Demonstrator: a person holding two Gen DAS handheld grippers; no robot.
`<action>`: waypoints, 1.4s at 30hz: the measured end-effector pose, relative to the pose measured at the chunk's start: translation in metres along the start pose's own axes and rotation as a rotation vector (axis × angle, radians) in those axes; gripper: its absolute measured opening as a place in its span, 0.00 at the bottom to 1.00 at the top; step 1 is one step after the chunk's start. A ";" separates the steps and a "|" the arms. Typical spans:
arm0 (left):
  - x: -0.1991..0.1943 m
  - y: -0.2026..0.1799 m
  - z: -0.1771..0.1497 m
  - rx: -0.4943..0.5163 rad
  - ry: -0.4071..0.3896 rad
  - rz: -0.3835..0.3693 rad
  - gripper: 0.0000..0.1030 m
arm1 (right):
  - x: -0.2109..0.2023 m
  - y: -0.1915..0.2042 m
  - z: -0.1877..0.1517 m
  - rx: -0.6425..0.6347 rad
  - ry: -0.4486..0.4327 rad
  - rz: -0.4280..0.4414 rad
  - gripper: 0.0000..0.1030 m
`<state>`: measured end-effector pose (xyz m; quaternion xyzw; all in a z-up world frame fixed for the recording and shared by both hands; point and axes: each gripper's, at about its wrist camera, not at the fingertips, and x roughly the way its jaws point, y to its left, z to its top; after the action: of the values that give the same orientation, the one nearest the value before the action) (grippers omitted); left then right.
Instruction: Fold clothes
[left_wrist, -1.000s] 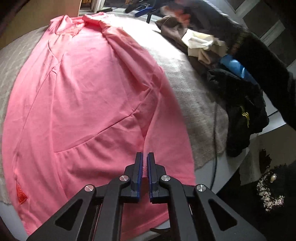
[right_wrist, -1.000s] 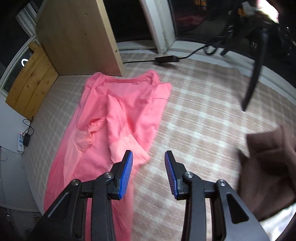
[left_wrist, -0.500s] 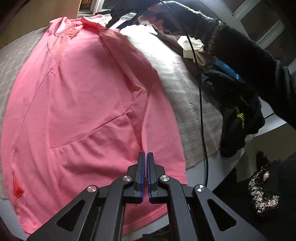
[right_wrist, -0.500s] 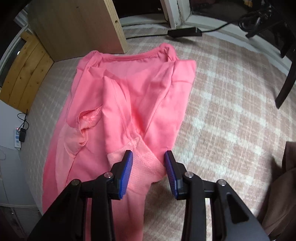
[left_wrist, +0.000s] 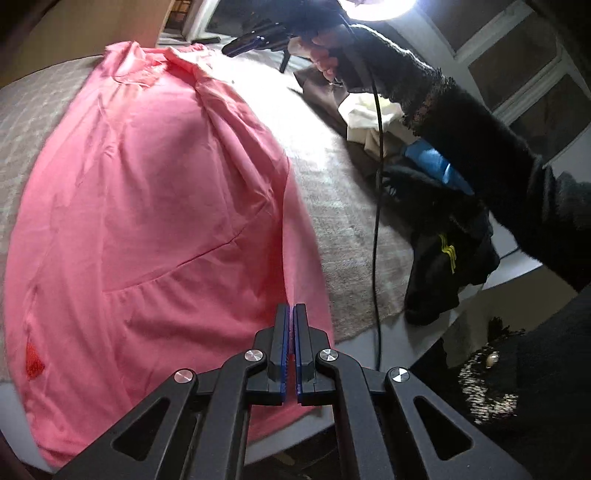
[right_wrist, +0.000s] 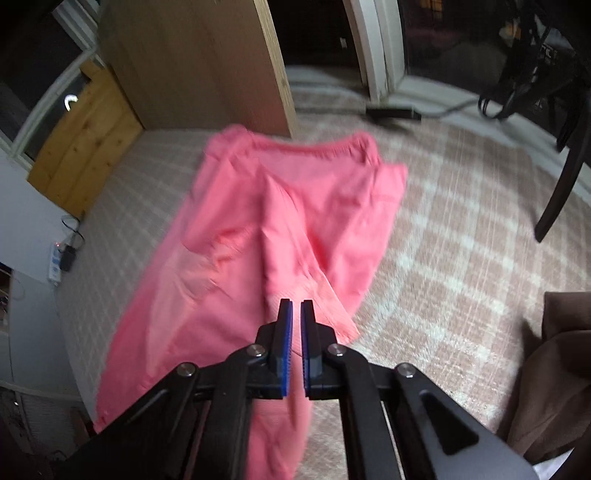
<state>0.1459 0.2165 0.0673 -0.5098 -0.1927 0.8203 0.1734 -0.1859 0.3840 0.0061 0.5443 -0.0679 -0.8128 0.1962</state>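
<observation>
A pink shirt (left_wrist: 155, 206) lies spread lengthwise on the checked tablecloth (left_wrist: 343, 206), its neck end far from the left camera. My left gripper (left_wrist: 292, 314) is shut on the shirt's near hem, by a lengthwise fold. In the right wrist view the shirt (right_wrist: 295, 221) shows its collar at the far end, and my right gripper (right_wrist: 296, 308) is shut on a pink sleeve edge near the shoulder. The right gripper also shows at the top of the left wrist view (left_wrist: 255, 40), held by a hand in a black sleeve.
A pile of other clothes lies to the right: black garment (left_wrist: 443, 266), white cloth (left_wrist: 369, 114), blue item (left_wrist: 432, 162), brown cloth (right_wrist: 554, 369). A black cable (left_wrist: 376, 221) hangs over the table. A wooden board (right_wrist: 207, 66) and a chair leg (right_wrist: 561, 184) stand behind.
My right gripper moved down onto the shirt's sleeve and closed on it. My left gripper stayed shut on the hem and pulled it slightly.
</observation>
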 end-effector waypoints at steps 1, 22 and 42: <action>-0.004 0.002 -0.003 -0.009 -0.008 -0.002 0.02 | -0.004 0.005 0.002 -0.007 -0.011 0.008 0.04; -0.008 0.018 -0.012 -0.037 -0.022 0.035 0.02 | 0.022 -0.033 -0.009 0.156 0.050 -0.013 0.03; -0.014 0.027 -0.023 -0.075 -0.038 0.047 0.02 | 0.034 -0.052 -0.022 0.283 0.135 -0.041 0.18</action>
<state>0.1705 0.1898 0.0559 -0.5046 -0.2145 0.8259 0.1314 -0.1899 0.4206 -0.0484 0.6211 -0.1573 -0.7606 0.1051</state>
